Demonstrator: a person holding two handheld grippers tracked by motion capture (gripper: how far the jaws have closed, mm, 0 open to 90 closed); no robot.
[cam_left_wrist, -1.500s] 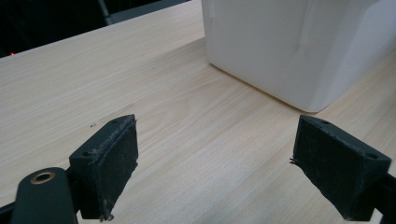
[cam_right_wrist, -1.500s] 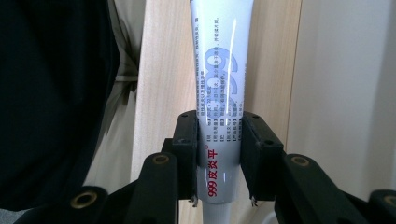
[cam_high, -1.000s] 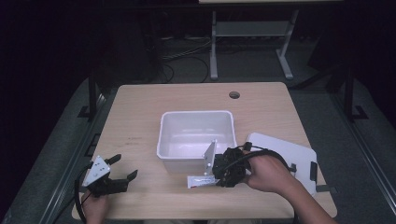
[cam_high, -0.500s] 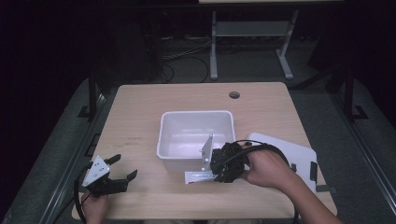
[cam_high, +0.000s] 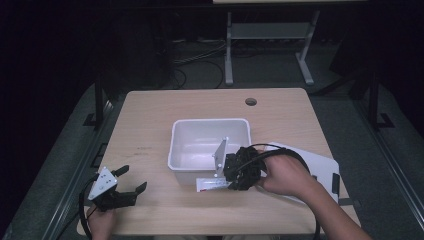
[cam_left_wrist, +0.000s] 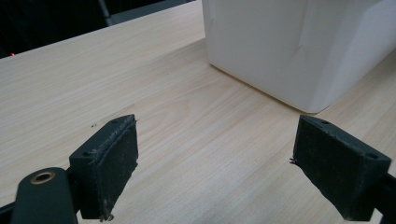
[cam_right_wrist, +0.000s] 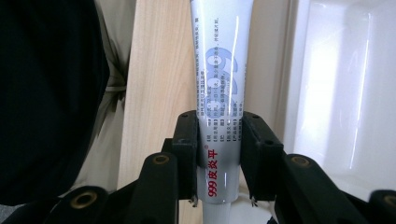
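My right gripper (cam_right_wrist: 218, 161) pinches the tube (cam_right_wrist: 220, 88) beside the tub (cam_high: 210, 142); lift level, clear the rim (likely destination). Left gripper (cam_left_wrist: 217, 170) spread, idle.

One tub (cam_high: 210, 144), one tube (cam_high: 212, 185)

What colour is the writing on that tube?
Red near the jaws, pale blue farther up the white tube; right gripper view.

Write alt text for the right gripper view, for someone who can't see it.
The right gripper has its two black jaws shut on a white tube with red and grey print, which points away over the wooden table. A white bin stands at the right.
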